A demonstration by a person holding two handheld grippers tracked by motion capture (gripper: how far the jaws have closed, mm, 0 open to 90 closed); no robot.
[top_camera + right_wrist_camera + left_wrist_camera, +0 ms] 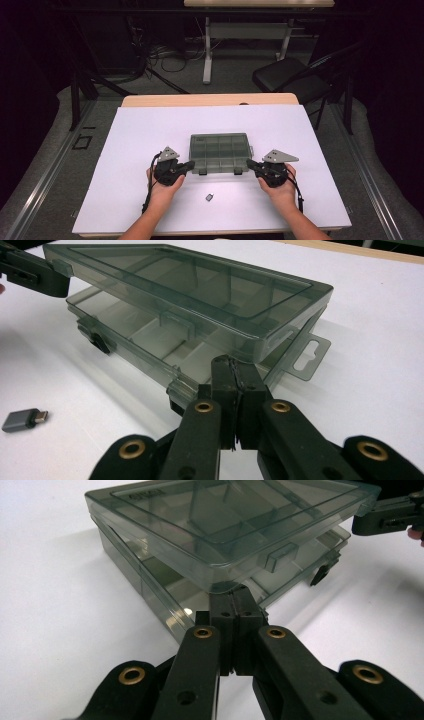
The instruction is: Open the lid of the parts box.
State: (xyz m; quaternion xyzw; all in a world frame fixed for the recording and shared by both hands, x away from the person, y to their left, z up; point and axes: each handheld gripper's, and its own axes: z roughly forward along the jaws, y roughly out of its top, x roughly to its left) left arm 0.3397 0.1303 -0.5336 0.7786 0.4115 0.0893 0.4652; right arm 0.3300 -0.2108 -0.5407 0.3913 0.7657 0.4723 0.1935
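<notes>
Raised lettering, too blurred to read, stands near a corner of the lid (225,520) of the clear compartment box (219,152); no other text is legible.

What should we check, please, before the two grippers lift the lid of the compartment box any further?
1. Left gripper jaws closed, tips under lid corner: ok.
2. Right gripper jaws closed, tips under the other front corner: ok.
3. Lid raised off the box base along the front: ok.
4. Compartments hold anything that could spill: cannot tell.
5. Small grey adapter lies apart from the box: ok.
</notes>
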